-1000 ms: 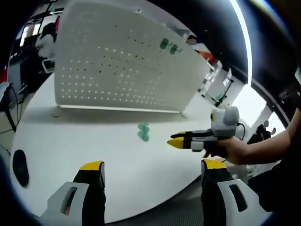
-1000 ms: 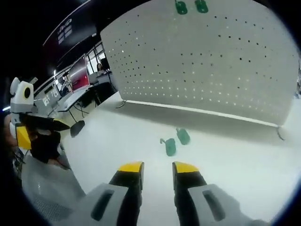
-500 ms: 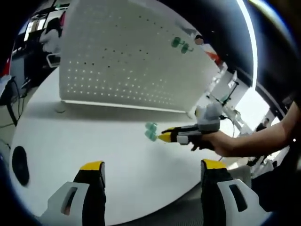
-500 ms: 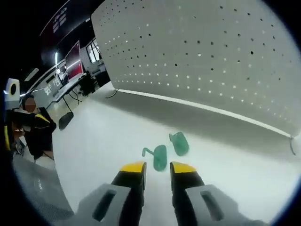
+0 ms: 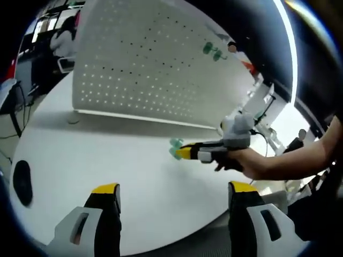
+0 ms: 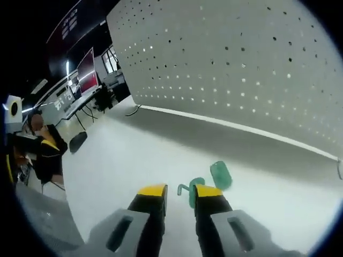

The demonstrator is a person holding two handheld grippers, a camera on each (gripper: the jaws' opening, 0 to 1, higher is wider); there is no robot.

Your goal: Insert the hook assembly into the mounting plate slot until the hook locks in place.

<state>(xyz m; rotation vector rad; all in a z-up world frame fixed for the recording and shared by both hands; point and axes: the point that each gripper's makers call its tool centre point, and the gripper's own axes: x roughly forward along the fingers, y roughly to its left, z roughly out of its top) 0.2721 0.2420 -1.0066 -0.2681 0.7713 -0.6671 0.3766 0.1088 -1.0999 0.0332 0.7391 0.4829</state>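
Green hooks (image 6: 220, 174) lay on the white tabletop (image 6: 134, 155) in front of the upright perforated mounting plate (image 6: 236, 64), where the right gripper (image 6: 179, 191) (jaws slightly parted, yellow-tipped) reached them, one hook just at its tips. Two more green hooks (image 5: 213, 51) hung high on the plate. The left gripper (image 5: 169, 187) stood wide open and empty near the tabletop's edge.

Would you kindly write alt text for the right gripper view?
The right gripper, jaws nearly closed, reaches the nearer of two green hooks lying on the white table. The other green hook lies just beyond, before an upright white pegboard.
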